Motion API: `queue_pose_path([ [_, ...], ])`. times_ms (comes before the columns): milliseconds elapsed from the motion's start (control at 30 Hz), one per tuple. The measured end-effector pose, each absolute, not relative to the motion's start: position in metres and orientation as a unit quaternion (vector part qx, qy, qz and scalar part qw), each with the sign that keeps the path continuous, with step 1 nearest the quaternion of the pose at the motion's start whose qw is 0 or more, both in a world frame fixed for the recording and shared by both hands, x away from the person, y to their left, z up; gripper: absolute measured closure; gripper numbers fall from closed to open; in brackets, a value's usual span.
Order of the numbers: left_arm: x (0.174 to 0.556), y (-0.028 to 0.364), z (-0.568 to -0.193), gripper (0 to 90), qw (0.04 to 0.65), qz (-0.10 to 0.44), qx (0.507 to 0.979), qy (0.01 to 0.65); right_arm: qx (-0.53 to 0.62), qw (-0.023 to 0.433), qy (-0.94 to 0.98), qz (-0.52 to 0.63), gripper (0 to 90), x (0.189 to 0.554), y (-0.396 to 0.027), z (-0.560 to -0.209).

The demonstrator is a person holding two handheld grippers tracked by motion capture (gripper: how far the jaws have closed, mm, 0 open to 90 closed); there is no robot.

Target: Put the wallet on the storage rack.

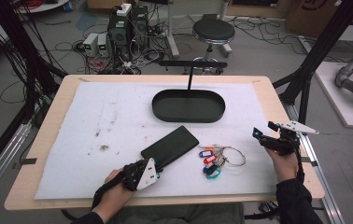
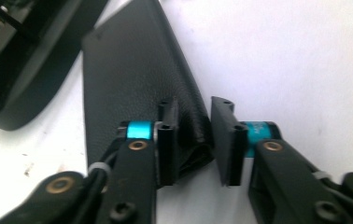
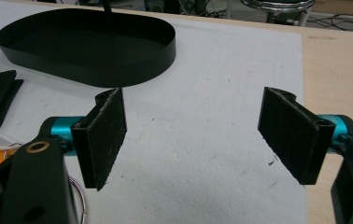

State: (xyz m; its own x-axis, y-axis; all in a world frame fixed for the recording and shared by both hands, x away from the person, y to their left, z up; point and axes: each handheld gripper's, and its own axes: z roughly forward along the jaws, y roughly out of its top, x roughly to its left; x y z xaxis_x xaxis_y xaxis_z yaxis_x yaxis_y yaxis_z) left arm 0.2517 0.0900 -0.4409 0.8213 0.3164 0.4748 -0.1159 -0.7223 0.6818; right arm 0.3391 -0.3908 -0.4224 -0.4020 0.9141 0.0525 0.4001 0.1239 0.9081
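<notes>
We have the left gripper (image 2: 191,140) pinching the near corner of the black wallet (image 1: 170,146)—flat, light, bendy leather, likely slick—while the right gripper (image 3: 202,135) gapes open, empty.

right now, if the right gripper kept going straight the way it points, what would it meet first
The right gripper, jaws wide open, points across bare white mat. Its line seems to pass just right of the black oval tray, so the way looks free, though depth is unclear.

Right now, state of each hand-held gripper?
Left hand-held gripper: closing on the corner of the black leather wallet; firm grip cannot be told.
Right hand-held gripper: open, holding nothing.
</notes>
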Motion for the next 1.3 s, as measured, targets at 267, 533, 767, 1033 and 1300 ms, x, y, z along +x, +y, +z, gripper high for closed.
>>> queue_pose_path([
  [267, 0.258, 0.111, -0.422, 79.8, 0.453, 0.271, 0.843, 0.100, 0.461, 0.275, 0.697, 0.475, 26.9, 0.339, -0.388, -0.421],
  [533, 0.263, 0.126, -0.414, 80.6, 0.519, 0.239, 0.811, 0.124, 0.427, 0.250, 0.708, 0.504, 36.4, 0.340, -0.374, -0.416],
  [767, 0.266, 0.130, -0.411, 80.7, 0.554, 0.220, 0.792, 0.133, 0.345, 0.187, 0.742, 0.543, 48.2, 0.347, -0.341, -0.407],
  [1033, 0.269, 0.134, -0.409, 80.8, 0.575, 0.204, 0.781, 0.135, 0.231, 0.123, 0.816, 0.515, 62.6, 0.354, -0.281, -0.408],
  [1300, 0.269, 0.134, -0.409, 80.7, 0.578, 0.200, 0.780, 0.133, 0.208, 0.098, 0.846, 0.482, 66.5, 0.365, -0.247, -0.412],
])
